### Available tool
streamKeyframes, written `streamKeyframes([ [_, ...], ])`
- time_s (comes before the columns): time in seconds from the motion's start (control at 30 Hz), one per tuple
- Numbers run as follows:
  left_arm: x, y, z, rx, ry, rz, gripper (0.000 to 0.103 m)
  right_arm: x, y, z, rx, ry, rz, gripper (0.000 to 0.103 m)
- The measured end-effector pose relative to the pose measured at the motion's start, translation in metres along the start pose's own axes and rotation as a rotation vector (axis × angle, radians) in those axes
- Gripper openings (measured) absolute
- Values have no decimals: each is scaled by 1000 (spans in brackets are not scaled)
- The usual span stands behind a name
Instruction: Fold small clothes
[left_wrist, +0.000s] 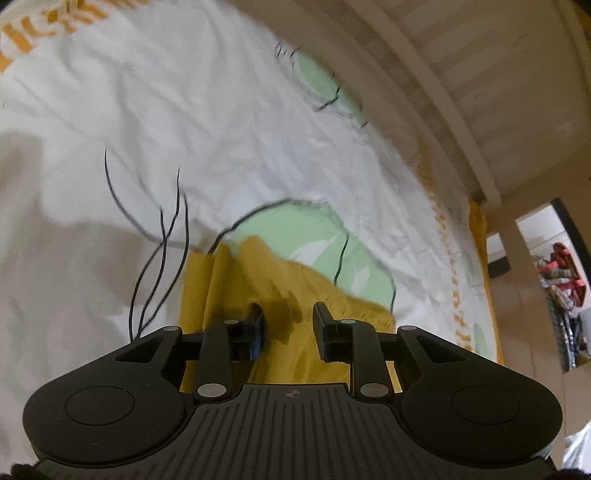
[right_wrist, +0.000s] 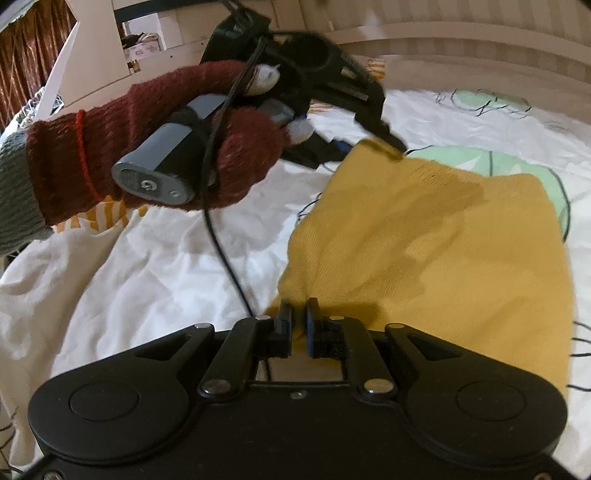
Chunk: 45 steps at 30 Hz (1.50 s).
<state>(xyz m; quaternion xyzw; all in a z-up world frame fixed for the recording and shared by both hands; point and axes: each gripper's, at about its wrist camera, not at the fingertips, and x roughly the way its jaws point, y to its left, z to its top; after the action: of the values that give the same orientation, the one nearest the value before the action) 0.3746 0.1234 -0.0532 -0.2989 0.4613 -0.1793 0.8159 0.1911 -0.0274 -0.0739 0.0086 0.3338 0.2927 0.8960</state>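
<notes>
Left wrist | yellow cloth (left_wrist: 280, 295) under parted fingers (left_wrist: 325, 325)

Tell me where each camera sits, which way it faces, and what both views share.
Left wrist: sits on the left gripper, looking down along its parted fingers at the yellow cloth on the sheet.
Right wrist: sits on the right gripper, facing the cloth; shows the gloved left hand holding the other gripper.
Shared: the cloth, sheet and its green leaf print.

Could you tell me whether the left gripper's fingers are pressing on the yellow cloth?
Apart. The left wrist view shows the left gripper open above the yellow cloth, a clear gap between its pads.
</notes>
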Motion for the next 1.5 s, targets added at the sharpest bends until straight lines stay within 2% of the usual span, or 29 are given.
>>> streamKeyframes([
  [0.13, -14, 6, 5, -33, -79, 48, 25, 6, 9, -2, -23, 9, 29, 23],
  [0.3, -41, 6, 8, -10, -157, 133, 27, -5, 6, -2, -10, 8, 78, 27],
  [0.33, -47, 5, 8, -5, -163, 147, 27, -8, 7, -2, -15, 8, 81, 32],
  [0.4, -56, 0, 4, 31, -162, 183, 30, -17, 6, -2, -21, -6, 88, 55],
  [0.5, -67, -11, -10, 110, -141, 210, 31, -32, 0, -1, -10, -27, 95, 60],
  [0.57, -71, -18, -25, 141, -110, 195, 32, -44, -9, 0, 2, -36, 81, 64],
  [0.63, -75, -22, -41, 151, -80, 176, 33, -52, -18, 0, 23, -41, 68, 75],
  [0.8, -72, -20, -81, 151, 14, 157, 36, -70, -46, -2, 65, -37, -9, 76],
  [0.93, -62, -14, -103, 138, 63, 166, 36, -78, -72, -5, 156, -41, -39, 76],
  [1.07, -45, 1, -118, 73, 159, 158, 36, -84, -95, -4, 239, -53, -61, 76],
  [1.17, -45, 10, -124, 34, 150, 121, 36, -82, -115, 2, 286, -58, -58, 82],
  [1.3, -43, 13, -123, -1, 145, 81, 43, -69, -148, 12, 386, -58, -19, 86],
  [1.37, -40, 13, -122, -4, 145, 68, 45, -60, -162, 15, 432, -60, 4, 92],
  [1.5, -32, 11, -121, -18, 142, 37, 51, -37, -183, 22, 506, -53, 57, 92],
])
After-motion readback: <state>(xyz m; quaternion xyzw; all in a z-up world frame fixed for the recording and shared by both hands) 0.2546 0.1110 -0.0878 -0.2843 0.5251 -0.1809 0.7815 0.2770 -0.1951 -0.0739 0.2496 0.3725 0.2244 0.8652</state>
